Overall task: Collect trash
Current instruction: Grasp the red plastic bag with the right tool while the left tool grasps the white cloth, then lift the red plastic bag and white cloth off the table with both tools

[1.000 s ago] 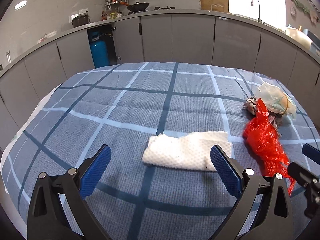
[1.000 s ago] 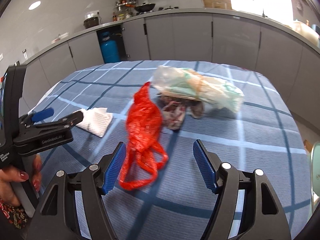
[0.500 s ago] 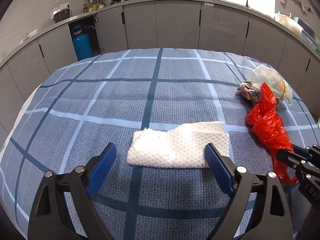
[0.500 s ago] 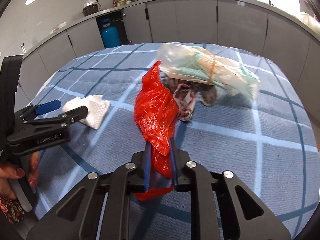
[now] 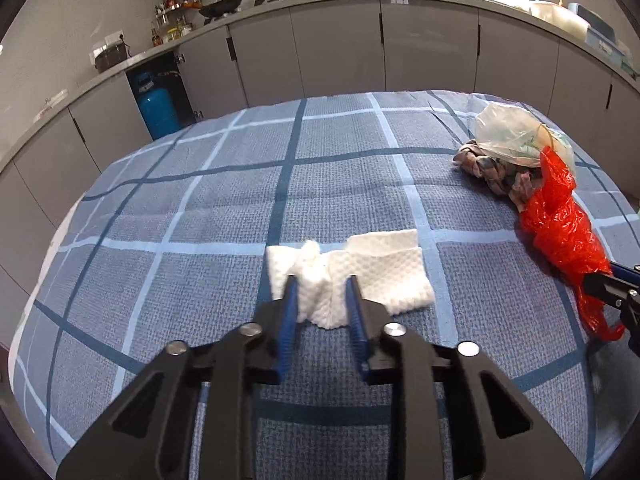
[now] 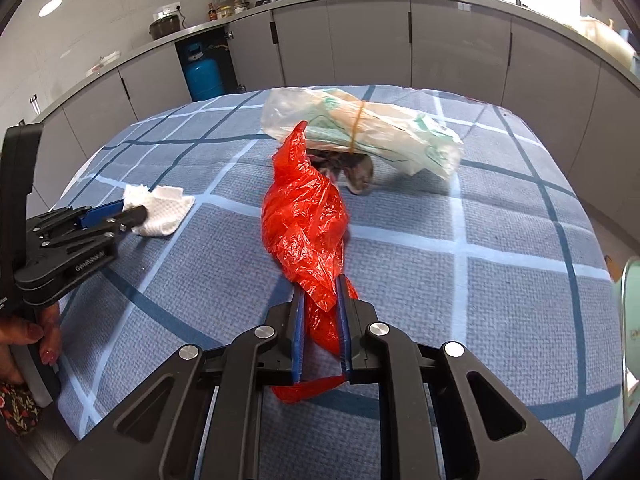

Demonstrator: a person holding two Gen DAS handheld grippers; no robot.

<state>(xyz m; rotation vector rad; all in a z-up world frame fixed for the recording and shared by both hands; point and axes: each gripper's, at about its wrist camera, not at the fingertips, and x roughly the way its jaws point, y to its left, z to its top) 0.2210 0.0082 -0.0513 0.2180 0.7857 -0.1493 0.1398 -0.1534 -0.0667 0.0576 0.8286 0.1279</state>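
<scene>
My left gripper [image 5: 321, 289] is shut on a white paper towel [image 5: 360, 276], bunching its middle up from the blue checked tablecloth [image 5: 200, 220]. It also shows in the right wrist view [image 6: 132, 212] with the towel [image 6: 164, 216]. My right gripper [image 6: 320, 292] is shut on the lower end of a crumpled red plastic bag [image 6: 304, 216], which also shows in the left wrist view [image 5: 560, 224]. Beyond it lie a clear plastic bag with green print [image 6: 368, 132] and a crumpled patterned wrapper [image 6: 356, 172] beneath it.
Grey kitchen cabinets [image 5: 340, 48] curve round the far side of the table, with a blue gas cylinder [image 5: 156, 106] in an open compartment. A pale green object [image 6: 630, 320] stands at the right edge. A hand [image 6: 24, 340] holds the left gripper.
My left gripper has closed on the paper towel and bunched it up. My right gripper stays shut on the red bag, which now stands a little more upright.
</scene>
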